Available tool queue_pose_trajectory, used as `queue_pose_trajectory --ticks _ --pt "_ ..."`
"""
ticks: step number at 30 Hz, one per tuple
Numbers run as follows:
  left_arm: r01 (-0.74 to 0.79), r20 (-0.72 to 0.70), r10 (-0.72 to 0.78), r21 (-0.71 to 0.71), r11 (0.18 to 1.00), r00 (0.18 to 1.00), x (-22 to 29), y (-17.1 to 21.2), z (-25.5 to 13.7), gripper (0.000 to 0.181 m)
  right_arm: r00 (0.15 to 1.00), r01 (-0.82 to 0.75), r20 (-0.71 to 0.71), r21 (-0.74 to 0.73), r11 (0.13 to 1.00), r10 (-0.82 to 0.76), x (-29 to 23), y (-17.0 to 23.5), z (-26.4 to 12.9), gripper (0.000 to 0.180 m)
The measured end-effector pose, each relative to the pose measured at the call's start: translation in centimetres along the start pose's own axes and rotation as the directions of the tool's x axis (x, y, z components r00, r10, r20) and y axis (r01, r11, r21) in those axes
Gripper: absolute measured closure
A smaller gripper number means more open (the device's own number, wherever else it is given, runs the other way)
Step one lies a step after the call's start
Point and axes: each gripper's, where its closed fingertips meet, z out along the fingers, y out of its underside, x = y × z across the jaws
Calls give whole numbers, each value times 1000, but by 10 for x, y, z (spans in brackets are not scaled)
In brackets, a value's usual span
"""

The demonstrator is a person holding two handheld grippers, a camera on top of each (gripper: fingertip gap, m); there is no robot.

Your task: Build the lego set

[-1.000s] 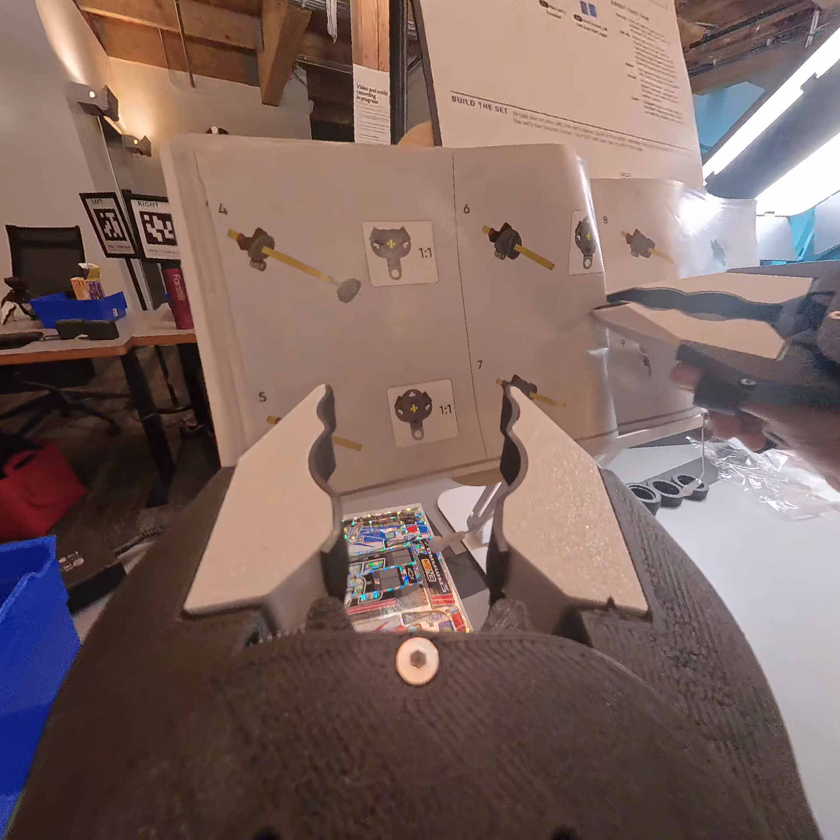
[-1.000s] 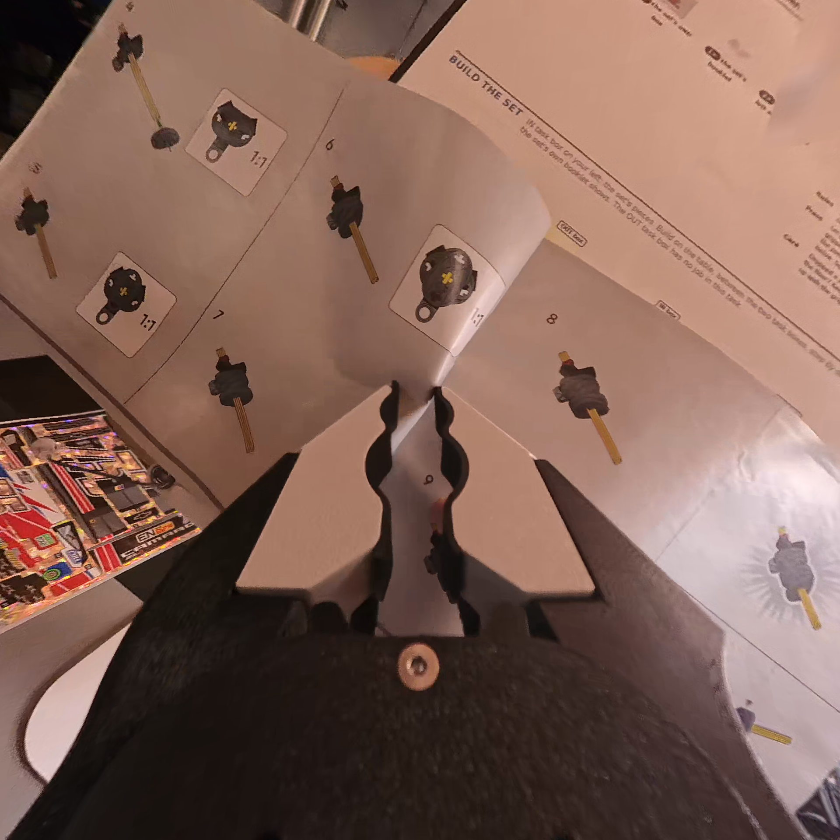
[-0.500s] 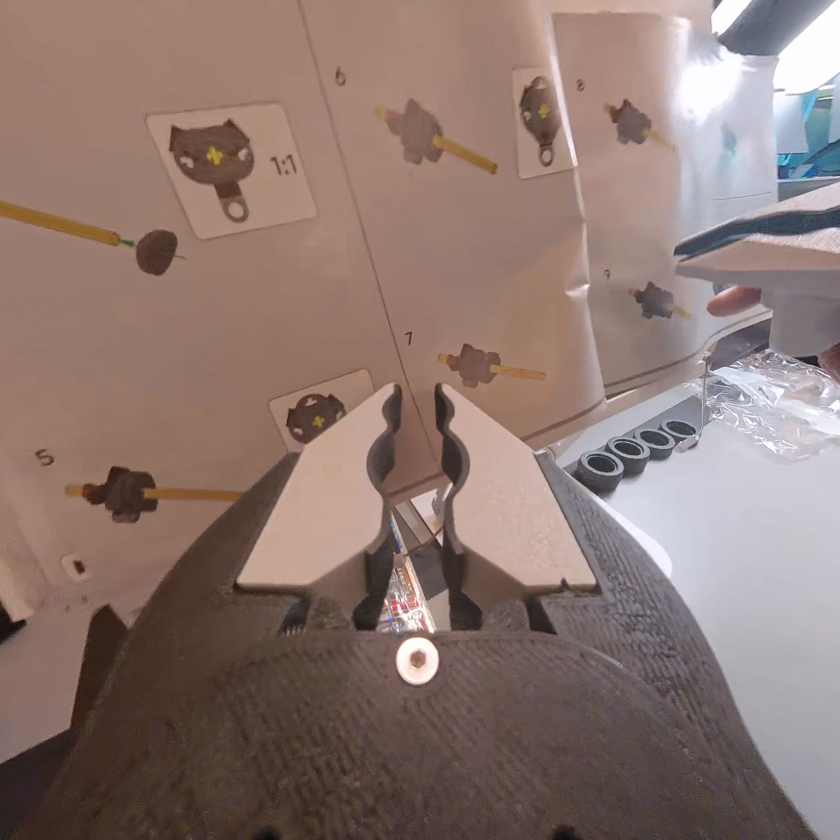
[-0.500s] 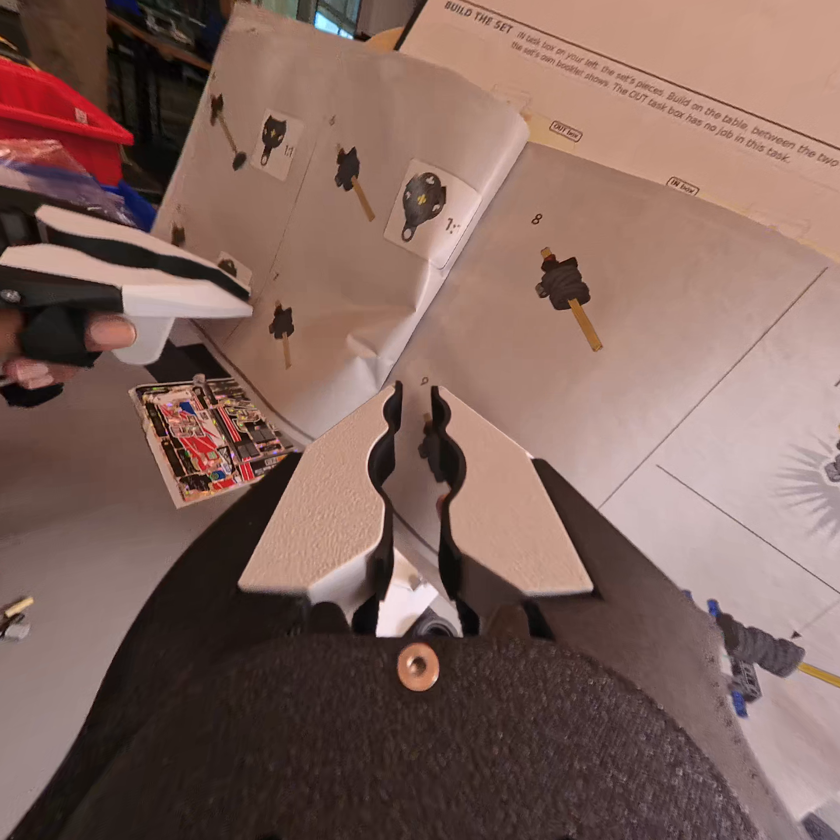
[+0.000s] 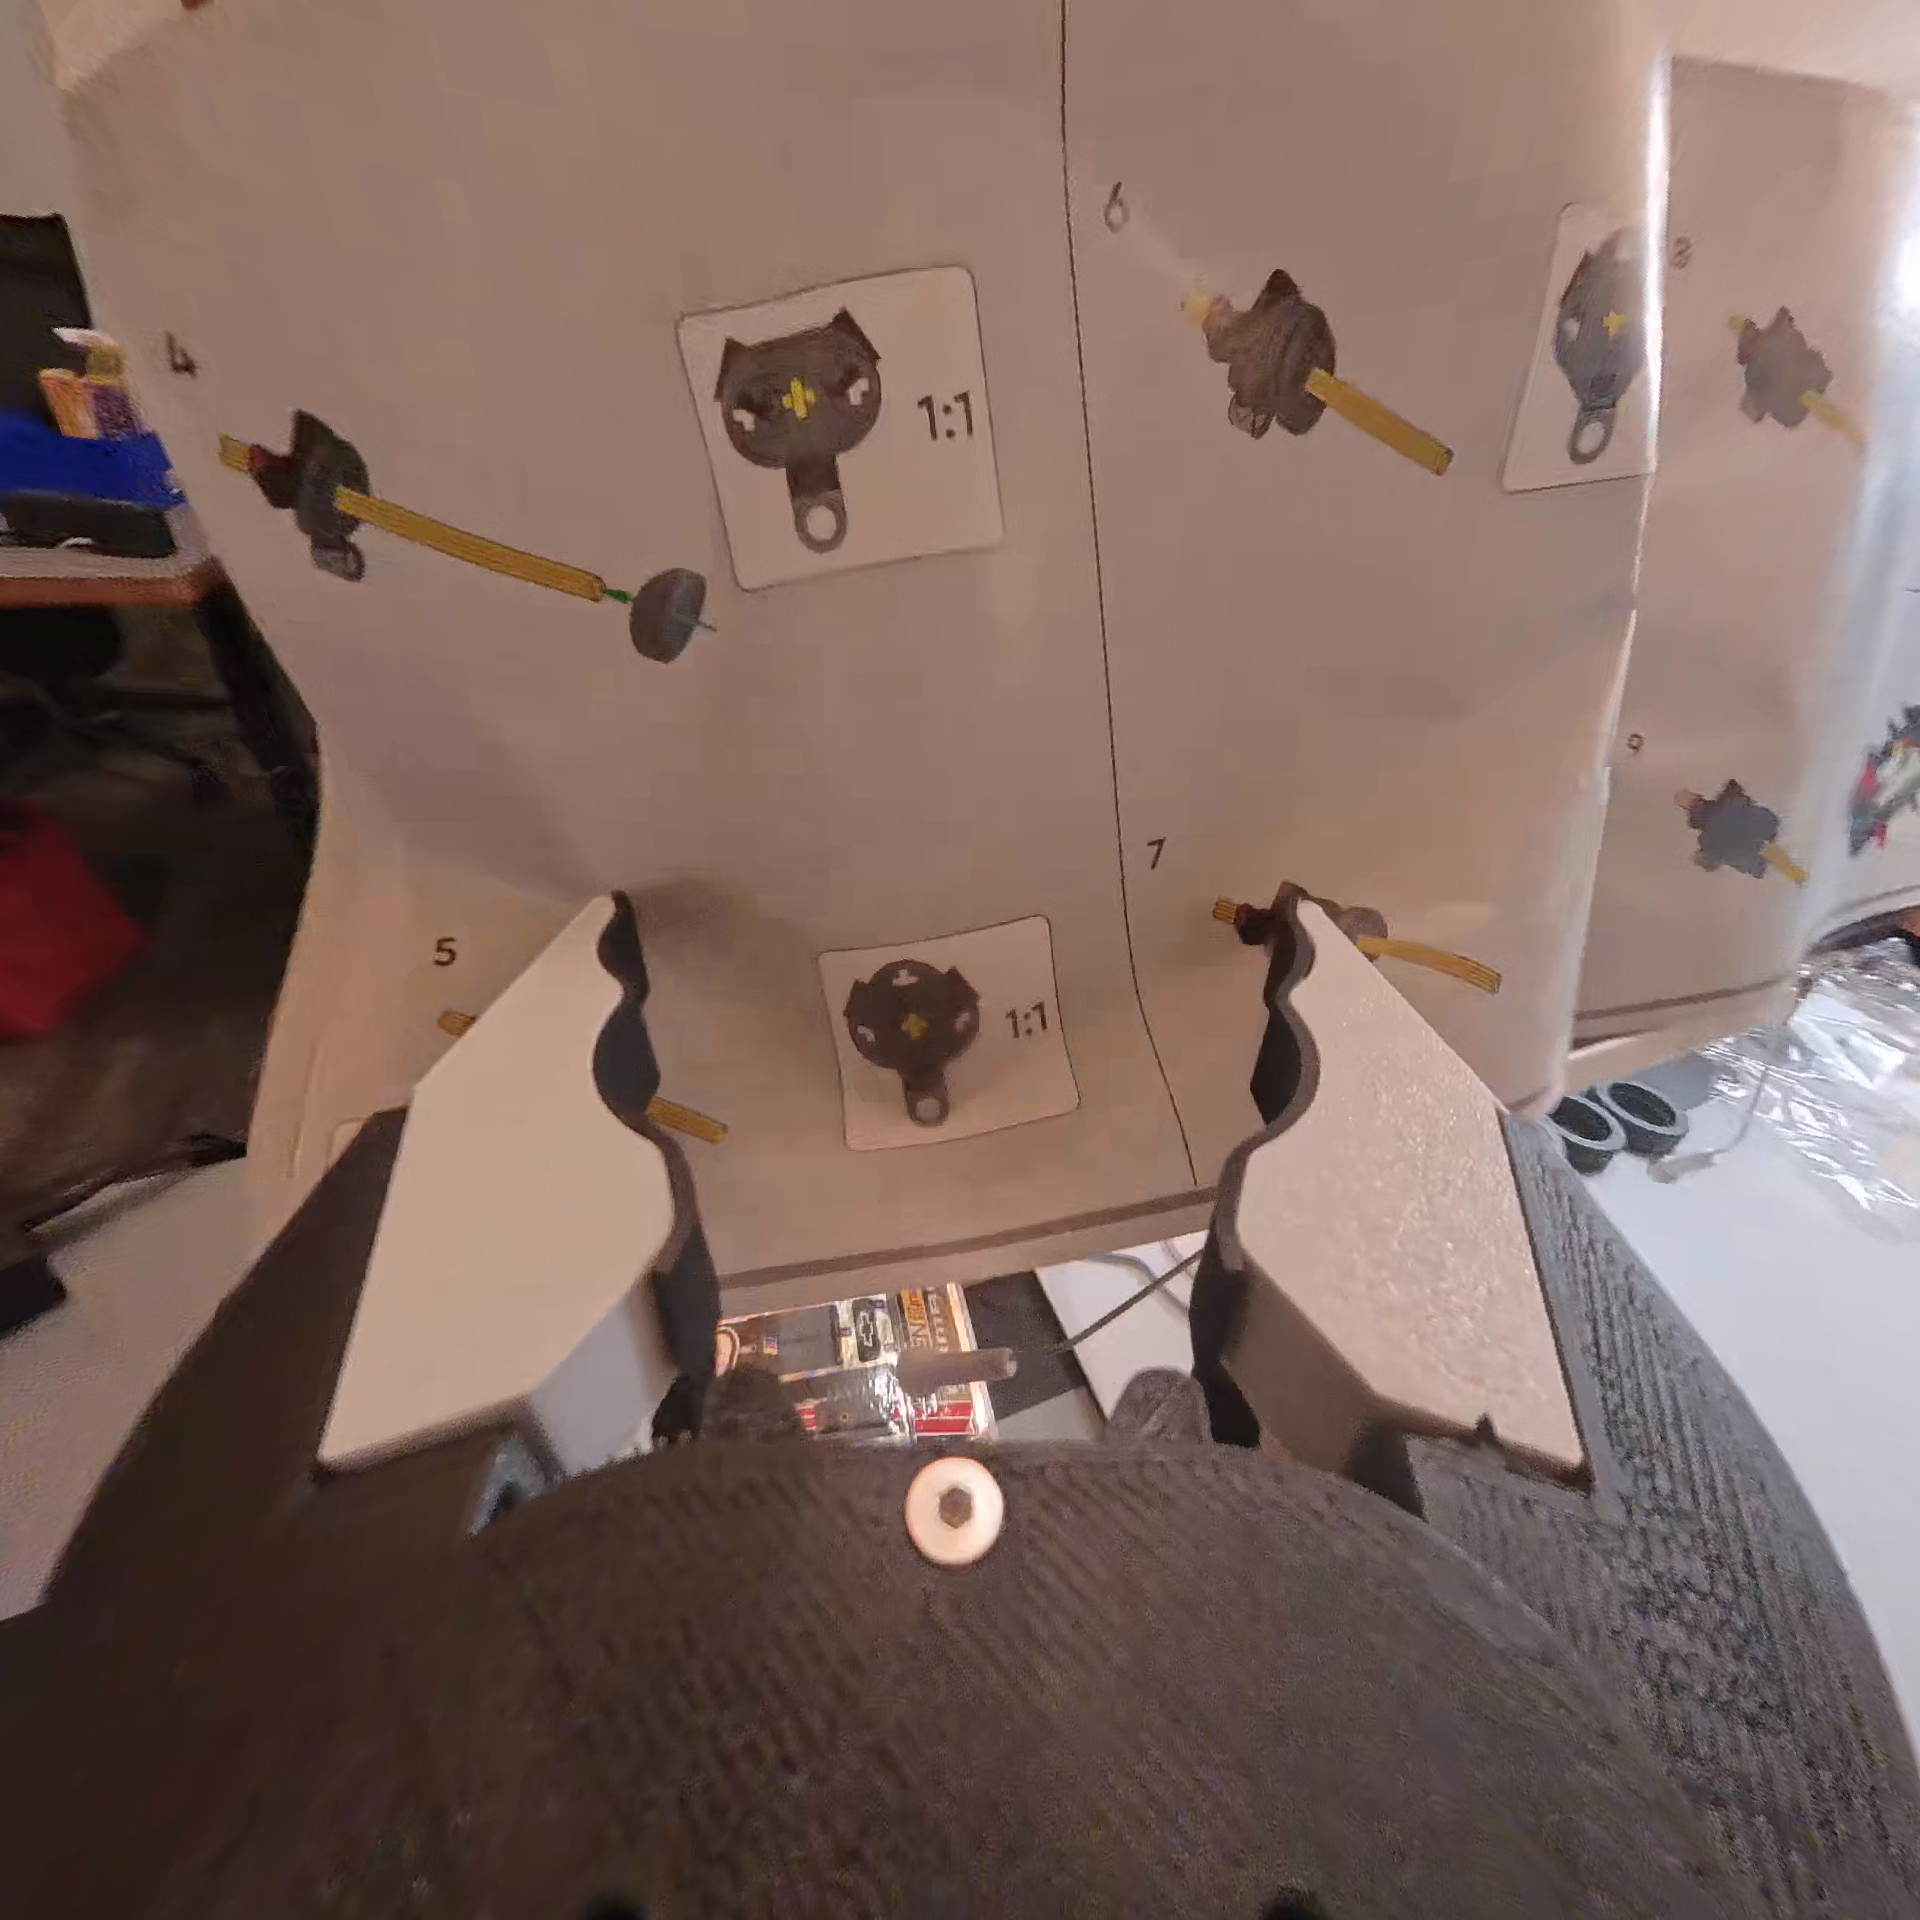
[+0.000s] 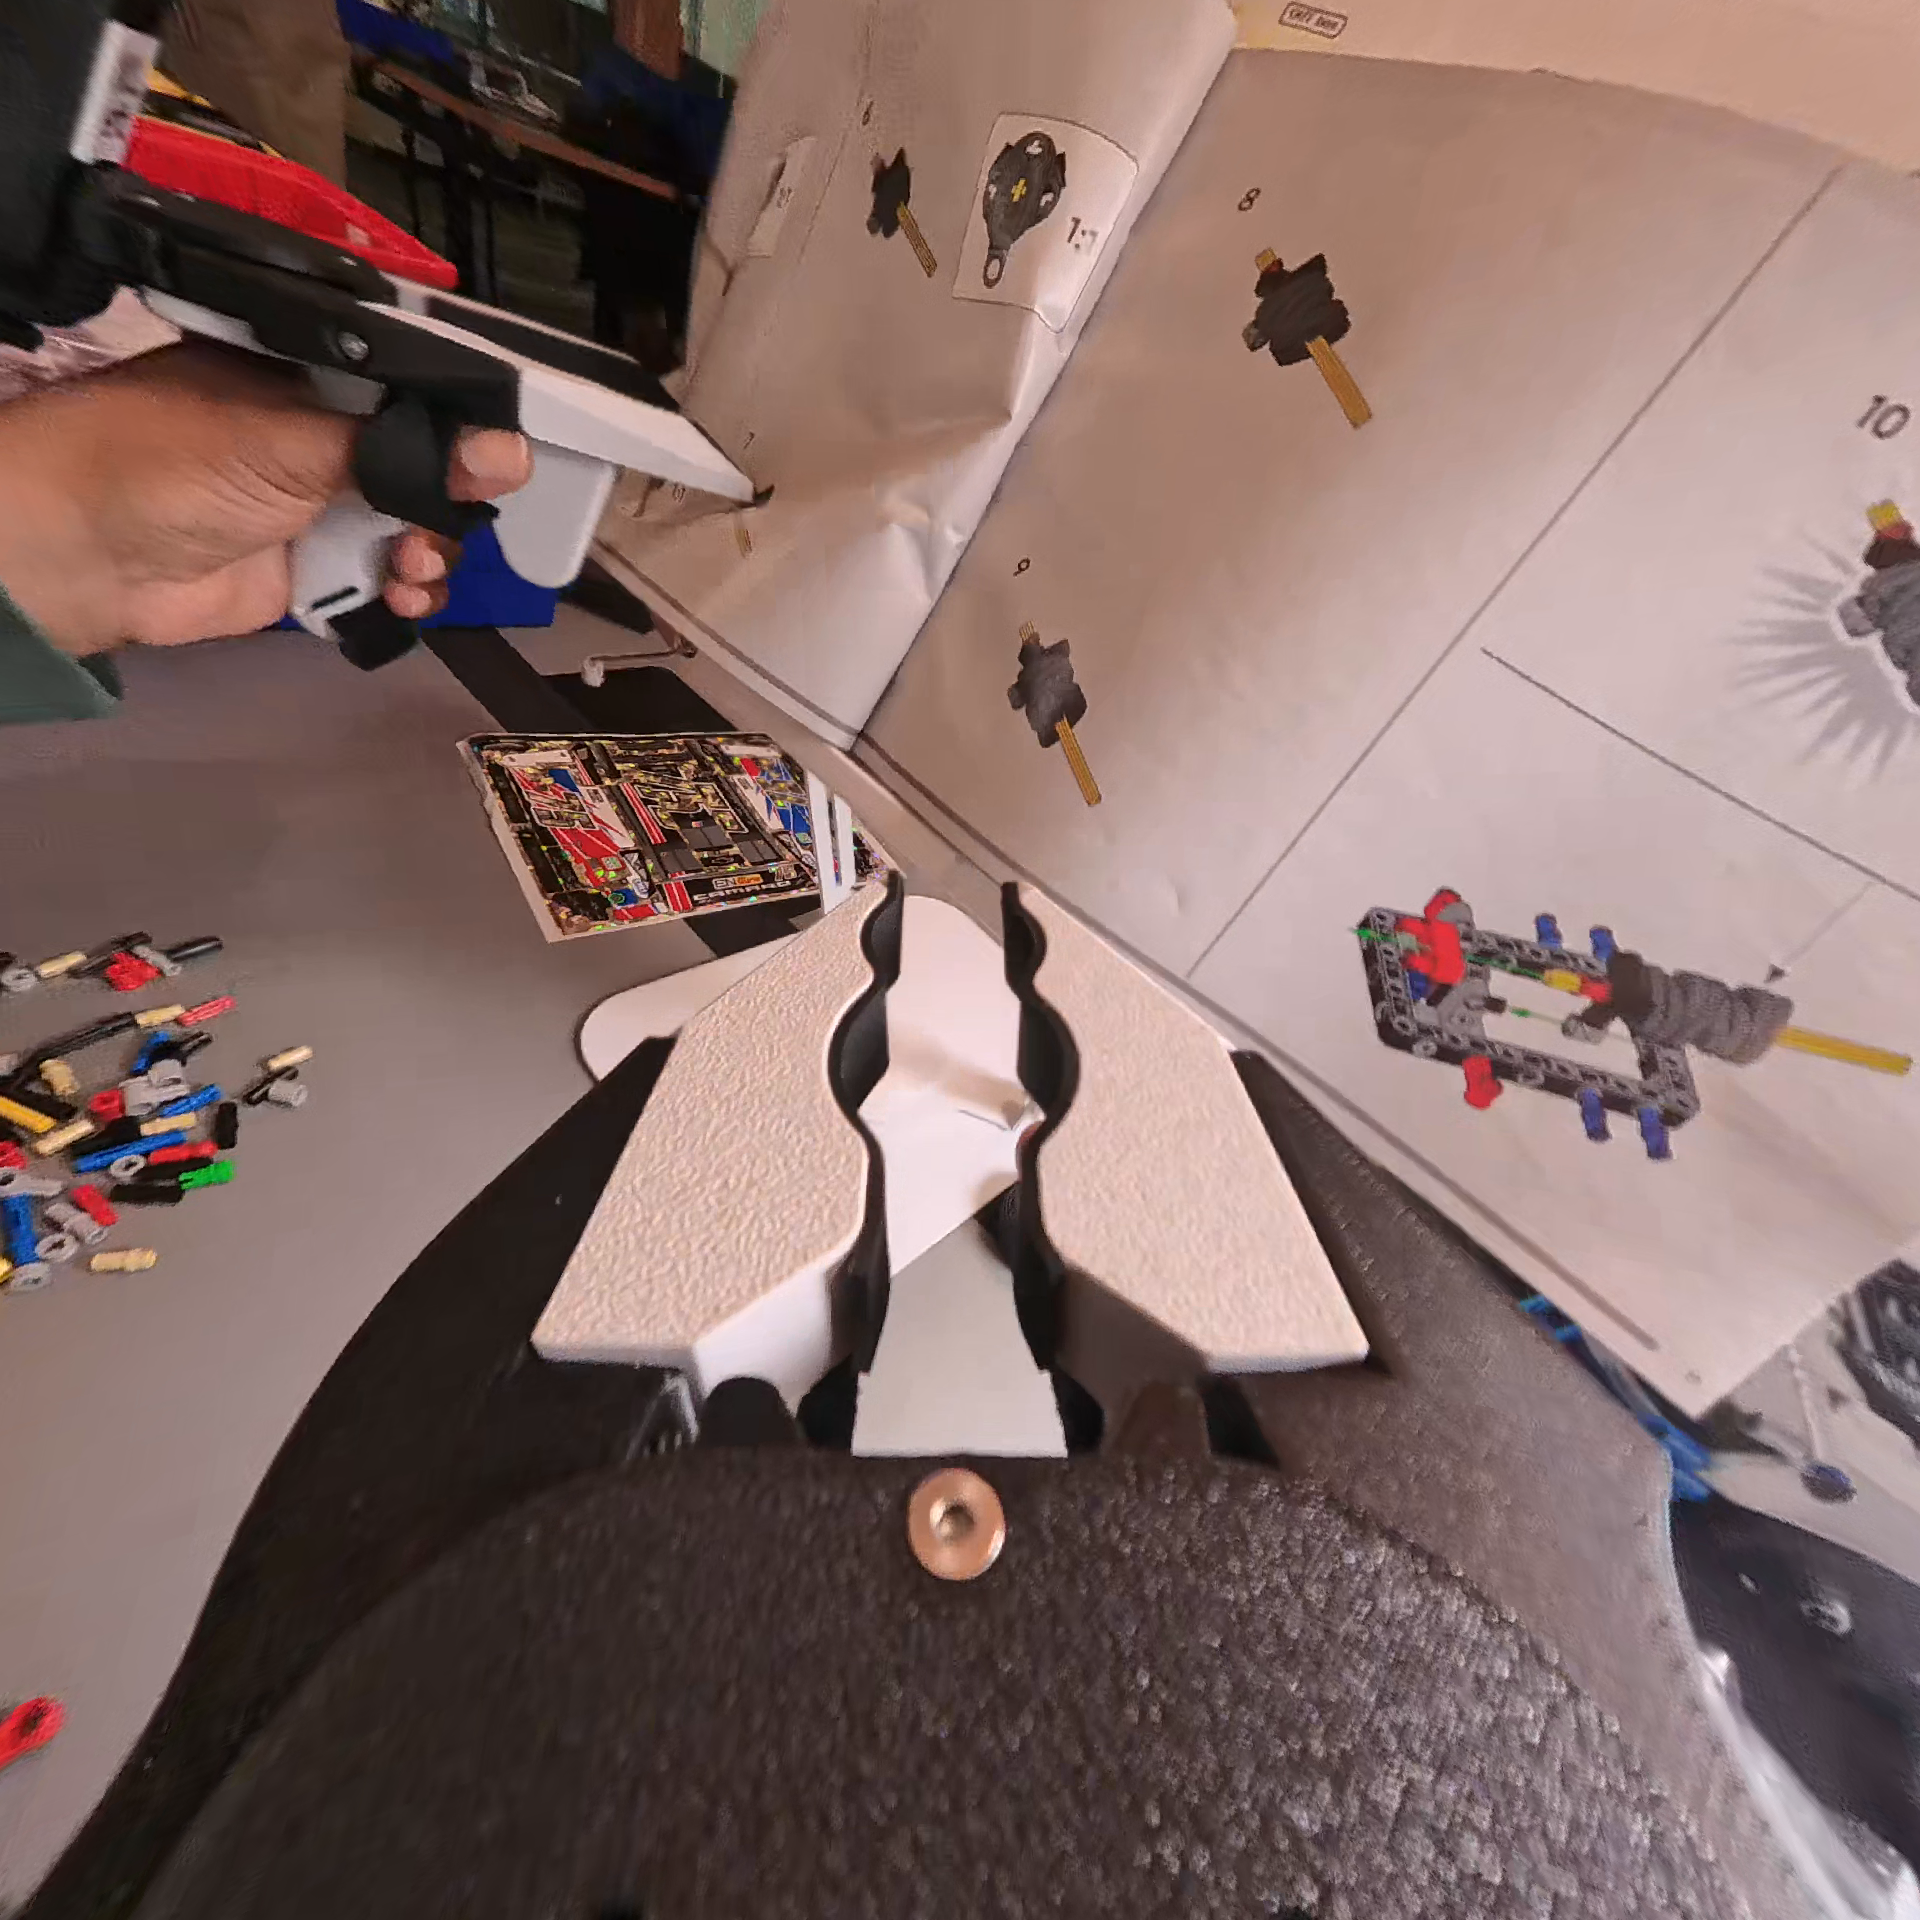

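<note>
Thin grey paper instruction booklet (image 5: 935, 727) fills frame centre, propped upright: light, floppy, creases easily; pinch bottom page edge. Left gripper (image 5: 951, 1091) spread wide, empty. Right gripper (image 6: 951, 1039) narrowly parted, holding nothing.

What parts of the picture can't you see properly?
- Left wrist view: the left gripper covers two drawings low on the instruction booklet; the sticker sheet only peeks out under the page.
- Left wrist view: the black tyres are partly behind the page, so their count is unclear.
- Right wrist view: the small lego pieces are too tiny to identify, some cut by the left edge.
- Right wrist view: the right gripper hides the table behind it.
</note>
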Motion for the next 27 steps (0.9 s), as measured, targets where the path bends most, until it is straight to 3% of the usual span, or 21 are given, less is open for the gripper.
queue_pose_trajectory --ticks 5,9,11,15,18,20,23,27 --pt "-37 99 34 27 999 994 -1 -9 -8 118 1000 -30 0 12 999 30 4 9 -25 164" --pt "-83 50 81 37 996 995 9 -17 -23 181 999 -41 5 13 999 41 7 14 -41 165" --pt "-102 54 101 19 995 993 7 -19 -28 176 998 -56 11 17 998 56 7 16 -45 165" --pt "-136 213 124 44 990 969 -33 -40 -40 86 998 -67 13 37 997 66 4 14 -53 165" --pt "-84 183 86 -17 996 979 -51 -36 -30 63 997 -76 28 42 996 75 -1 15 -58 165" --pt "-69 120 77 -68 995 990 -52 -27 -18 64 996 -83 38 38 996 81 -5 16 -59 165" --pt "-68 29 72 -129 989 997 -41 -18 -7 94 996 -75 39 35 997 74 -9 19 -62 166" --pt "-92 79 97 -67 994 992 -34 -31 -14 119 997 -75 32 32 997 74 -9 23 -69 166"
